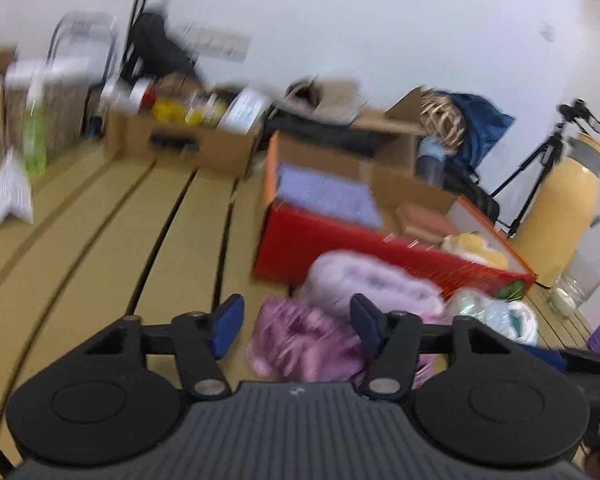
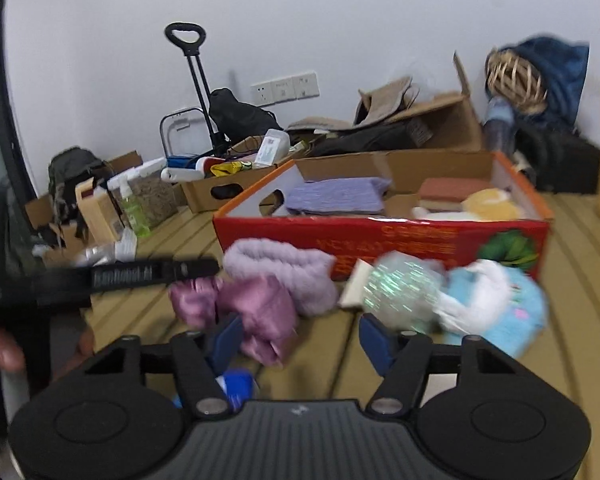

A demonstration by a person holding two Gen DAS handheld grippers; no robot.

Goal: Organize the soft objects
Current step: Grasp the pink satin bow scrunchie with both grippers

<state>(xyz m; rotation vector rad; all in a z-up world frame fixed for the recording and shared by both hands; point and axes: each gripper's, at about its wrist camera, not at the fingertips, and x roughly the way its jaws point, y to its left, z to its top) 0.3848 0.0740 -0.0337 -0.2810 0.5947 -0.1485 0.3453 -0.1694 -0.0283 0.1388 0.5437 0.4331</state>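
Observation:
A red box [image 1: 320, 240] [image 2: 380, 236] with an orange rim holds a folded purple cloth [image 2: 336, 196], a brownish pad [image 2: 452, 188] and a yellow plush [image 2: 492, 204]. In front of it on the tan slatted table lie a lilac fluffy piece [image 1: 372, 280] [image 2: 284, 268], a mauve satin piece [image 1: 300, 340] [image 2: 256, 308], a shimmery ball [image 2: 400, 292] and a light blue plush [image 2: 500, 312]. My left gripper [image 1: 298, 326] is open, the mauve piece lying between its blue pads without being pressed. My right gripper [image 2: 300, 342] is open just behind the mauve piece.
Cardboard boxes [image 1: 180, 140] of clutter line the back wall. To the right stand a yellow jug [image 1: 560, 208], a glass [image 1: 576, 288] and a tripod [image 1: 540, 160]. At the left are a green bottle [image 2: 134, 208] and a person's hand [image 2: 4, 352].

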